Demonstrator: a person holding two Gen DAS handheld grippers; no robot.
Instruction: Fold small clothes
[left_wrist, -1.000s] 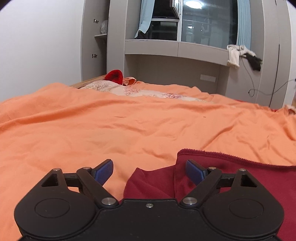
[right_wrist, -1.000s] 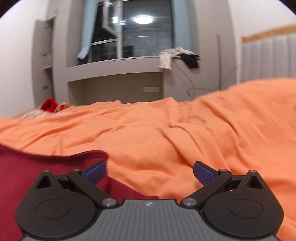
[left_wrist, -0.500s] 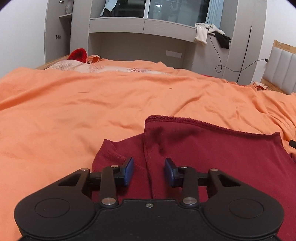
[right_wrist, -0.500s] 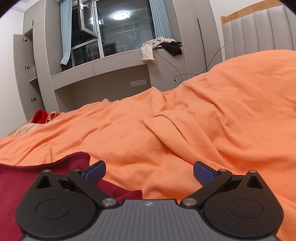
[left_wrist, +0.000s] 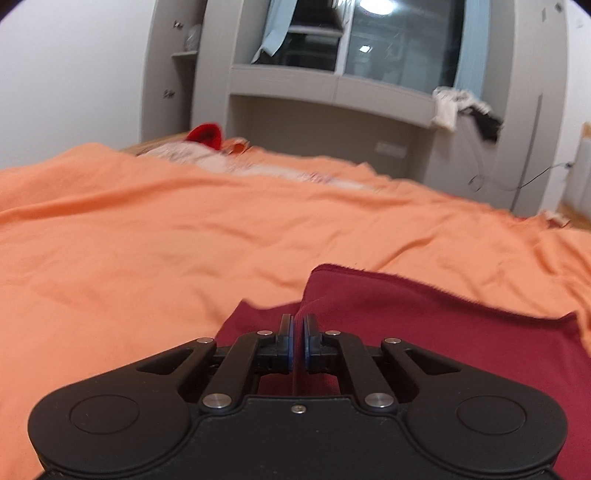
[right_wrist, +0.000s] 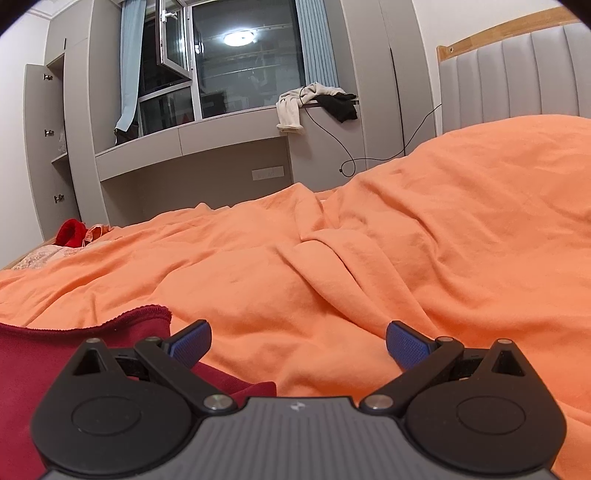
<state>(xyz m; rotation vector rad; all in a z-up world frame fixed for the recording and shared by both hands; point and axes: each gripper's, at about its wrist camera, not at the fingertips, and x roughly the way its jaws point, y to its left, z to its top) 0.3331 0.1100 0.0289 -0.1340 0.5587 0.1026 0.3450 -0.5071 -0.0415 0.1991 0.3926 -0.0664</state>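
A dark red garment (left_wrist: 424, 317) lies flat on the orange bedspread (left_wrist: 147, 240). My left gripper (left_wrist: 298, 334) is shut on a raised fold at the garment's left part, with cloth pinched between its blue pads. In the right wrist view the garment (right_wrist: 55, 354) shows at the lower left. My right gripper (right_wrist: 298, 341) is open and empty, low over the orange bedspread (right_wrist: 406, 240) just right of the garment's edge; its left fingertip (right_wrist: 190, 341) is near that edge.
A bright red item (left_wrist: 205, 134) and pale floral cloth (left_wrist: 192, 158) lie at the bed's far end. A grey window unit (right_wrist: 207, 147) with clothes draped on its ledge (right_wrist: 314, 103) stands behind. A padded headboard (right_wrist: 517, 77) is at the right.
My left gripper has shut on the fold of the dark red garment; it was wide open a second ago. My right gripper stays open and has shifted only slightly.
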